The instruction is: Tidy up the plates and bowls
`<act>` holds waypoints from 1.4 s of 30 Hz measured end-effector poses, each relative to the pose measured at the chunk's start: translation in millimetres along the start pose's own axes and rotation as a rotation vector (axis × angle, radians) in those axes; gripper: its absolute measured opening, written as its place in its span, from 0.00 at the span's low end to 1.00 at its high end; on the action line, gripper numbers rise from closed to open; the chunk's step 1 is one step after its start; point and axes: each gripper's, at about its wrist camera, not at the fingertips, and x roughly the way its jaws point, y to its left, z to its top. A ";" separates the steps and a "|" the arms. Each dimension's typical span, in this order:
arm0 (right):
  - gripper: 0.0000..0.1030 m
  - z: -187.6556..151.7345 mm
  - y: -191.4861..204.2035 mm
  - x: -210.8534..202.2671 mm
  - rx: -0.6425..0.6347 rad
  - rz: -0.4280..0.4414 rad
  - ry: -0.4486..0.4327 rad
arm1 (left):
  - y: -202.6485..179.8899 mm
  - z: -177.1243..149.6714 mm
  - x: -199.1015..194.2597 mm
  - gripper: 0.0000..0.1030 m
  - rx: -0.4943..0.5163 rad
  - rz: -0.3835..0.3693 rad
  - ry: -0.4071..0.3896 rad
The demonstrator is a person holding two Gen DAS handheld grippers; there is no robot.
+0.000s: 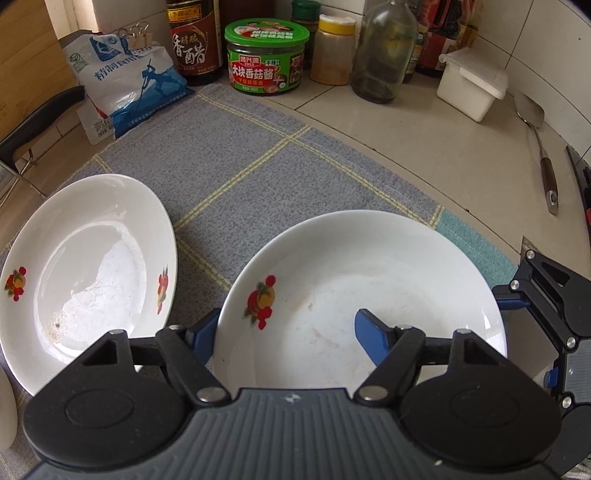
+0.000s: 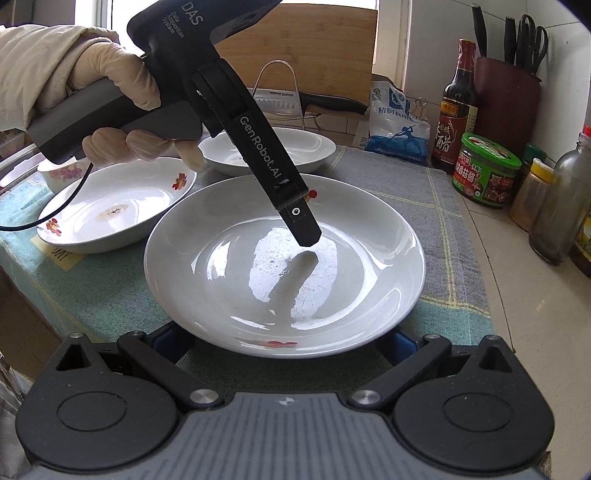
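Both views are evenly lit by soft daylight, which enters from a window (image 2: 107,22) seen at the upper left of the right wrist view. Broad white glare is thrown across the nearest plate (image 2: 284,266), where a dark reflection is also cast. Straight lines are bent strongly toward the dark, vignetted corners. The near black housings are slightly soft; the counter (image 1: 406,122) is rendered sharply.

The near rim of the front plate (image 2: 280,280) runs behind the right claw (image 2: 284,343), whose fingertips are covered. In the left wrist view, the left plate (image 1: 85,273) is partly cut off, and the soy bottle's (image 1: 192,40) top leaves the frame.
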 end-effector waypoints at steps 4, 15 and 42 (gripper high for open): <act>1.00 4.1 -10.9 -2.7 -0.002 -0.013 -0.003 | -2.2 12.1 2.0 0.73 -0.001 -0.008 -0.019; 1.00 15.5 -59.2 10.1 -0.013 -0.044 0.009 | -5.7 55.0 26.9 0.73 0.011 -0.010 -0.055; 1.00 27.6 -103.0 46.1 -0.030 -0.052 0.015 | 7.1 93.5 61.7 0.73 -0.036 0.018 -0.083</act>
